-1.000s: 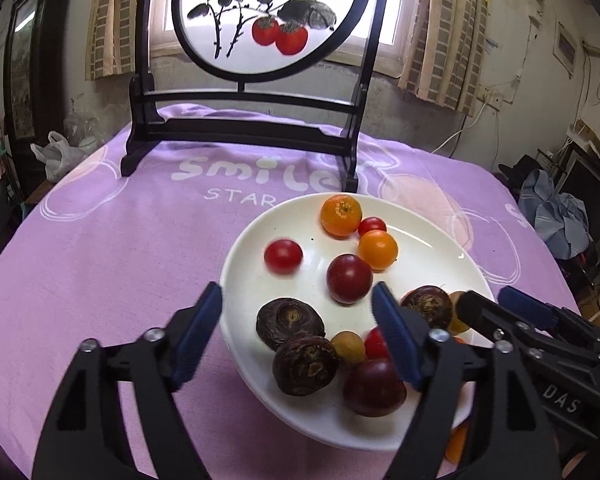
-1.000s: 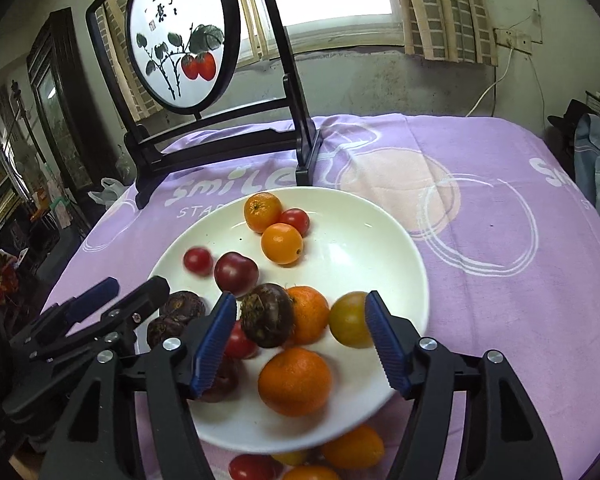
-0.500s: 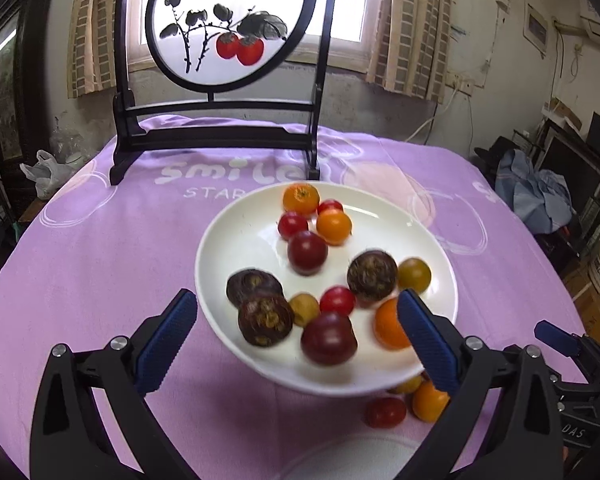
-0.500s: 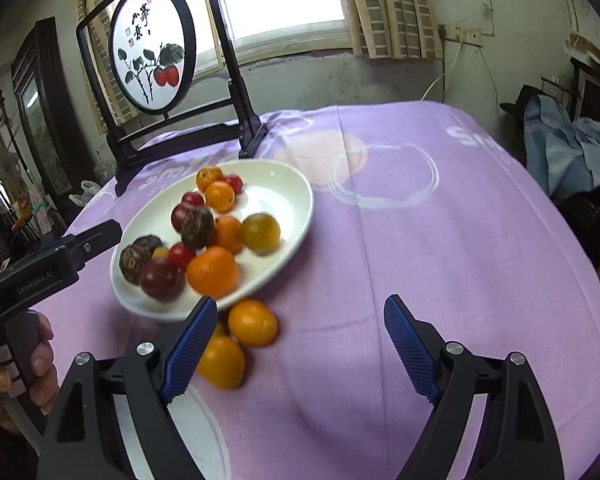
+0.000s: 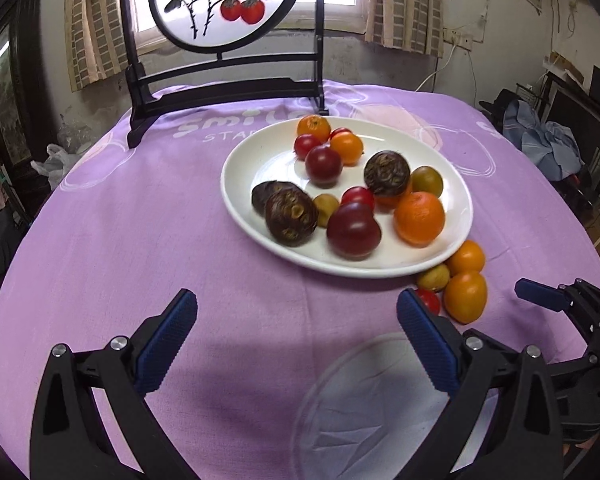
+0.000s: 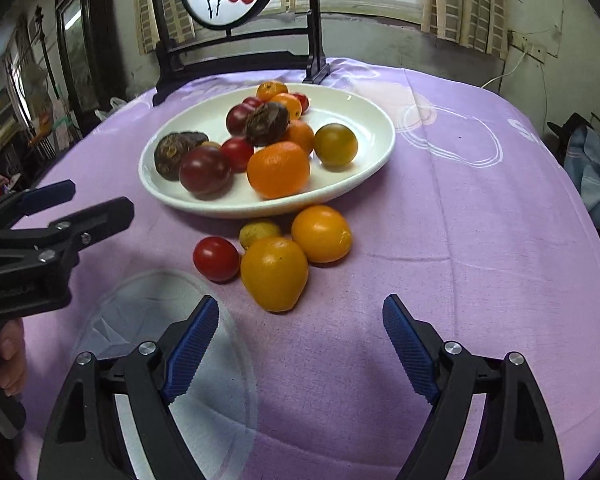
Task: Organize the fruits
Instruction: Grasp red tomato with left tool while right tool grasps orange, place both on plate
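Fruit plate (image 5: 256,216) on purple cloth (image 5: 120,220) printed "Smile", "STAR".
Left tongs (image 5: 296,340) spread, empty; right tongs (image 6: 300,348) closing, nothing between. Four loose fruits (image 6: 274,272) at plate's 5 o'clock.

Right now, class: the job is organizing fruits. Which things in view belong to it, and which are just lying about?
Belongs to the job:
- white plate of fruit
- loose fruits on the cloth
- clear plate
- left gripper, right gripper

Lying about:
- painted screen
- blue clothes
- white bag
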`<action>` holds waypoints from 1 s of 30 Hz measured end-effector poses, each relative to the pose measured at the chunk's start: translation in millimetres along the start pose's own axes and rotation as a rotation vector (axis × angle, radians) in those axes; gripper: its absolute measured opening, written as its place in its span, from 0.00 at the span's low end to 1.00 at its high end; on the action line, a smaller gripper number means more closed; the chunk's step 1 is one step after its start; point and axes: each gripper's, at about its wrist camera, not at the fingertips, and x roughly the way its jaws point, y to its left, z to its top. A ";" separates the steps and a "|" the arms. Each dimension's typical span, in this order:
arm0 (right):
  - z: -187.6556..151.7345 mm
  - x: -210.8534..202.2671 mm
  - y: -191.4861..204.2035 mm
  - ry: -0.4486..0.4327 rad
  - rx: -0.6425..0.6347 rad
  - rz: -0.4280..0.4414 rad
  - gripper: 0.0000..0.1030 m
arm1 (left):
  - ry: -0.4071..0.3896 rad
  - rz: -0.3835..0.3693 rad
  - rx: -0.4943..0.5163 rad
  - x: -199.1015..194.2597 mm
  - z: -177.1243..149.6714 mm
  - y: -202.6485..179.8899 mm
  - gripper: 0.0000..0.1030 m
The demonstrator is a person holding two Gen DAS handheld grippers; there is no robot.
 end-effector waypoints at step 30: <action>-16.0 -21.9 -59.0 0.005 0.175 0.012 0.37 | 0.040 -0.063 0.221 22.5 -24.9 -70.0 0.73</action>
